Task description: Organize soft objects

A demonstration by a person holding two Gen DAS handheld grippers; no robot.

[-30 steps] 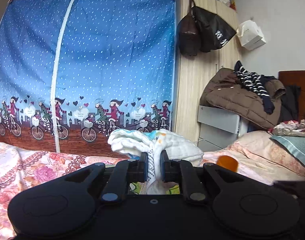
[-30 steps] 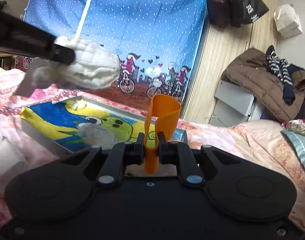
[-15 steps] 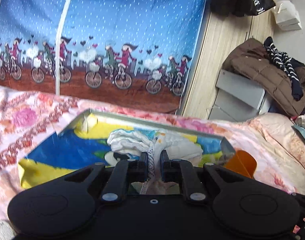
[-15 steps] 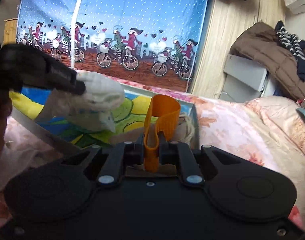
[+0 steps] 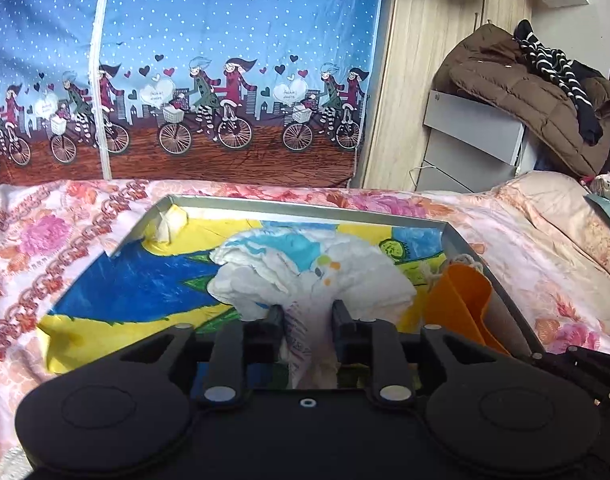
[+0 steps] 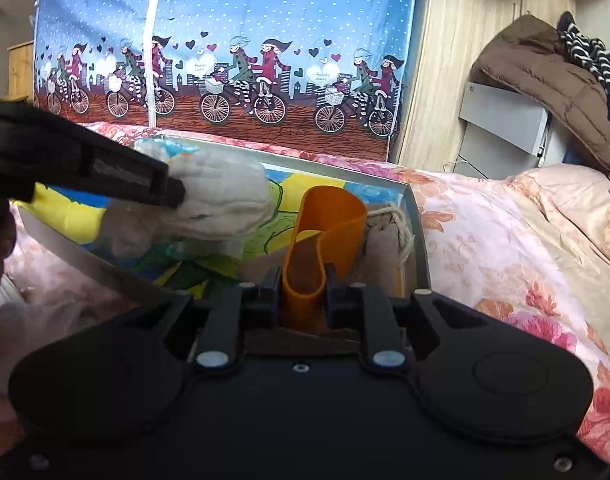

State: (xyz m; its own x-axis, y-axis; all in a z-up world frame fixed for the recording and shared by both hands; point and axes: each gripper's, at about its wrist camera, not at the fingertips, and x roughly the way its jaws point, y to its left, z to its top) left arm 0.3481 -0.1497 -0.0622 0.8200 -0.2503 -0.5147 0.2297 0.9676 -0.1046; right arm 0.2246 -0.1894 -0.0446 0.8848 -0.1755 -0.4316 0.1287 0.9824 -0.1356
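Both bundles now lowered into tray (image 5: pixel 457 236); bed (image 5: pixel 525 220) surrounds.

Blue bicycle-print curtain (image 5: pixel 225 60) behind floral bedspread (image 5: pixel 525 240); brown jacket (image 5: pixel 517 92) on grey cabinet (image 5: pixel 473 136).

Shallow tray (image 5: pixel 457 236) on floral bed (image 5: pixel 517 248)

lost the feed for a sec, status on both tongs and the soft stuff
Left tongs opening, white cloth bundle between them, over the tray. Right tongs opening around the orange silicone piece, at tray's right end. Nothing in the way.
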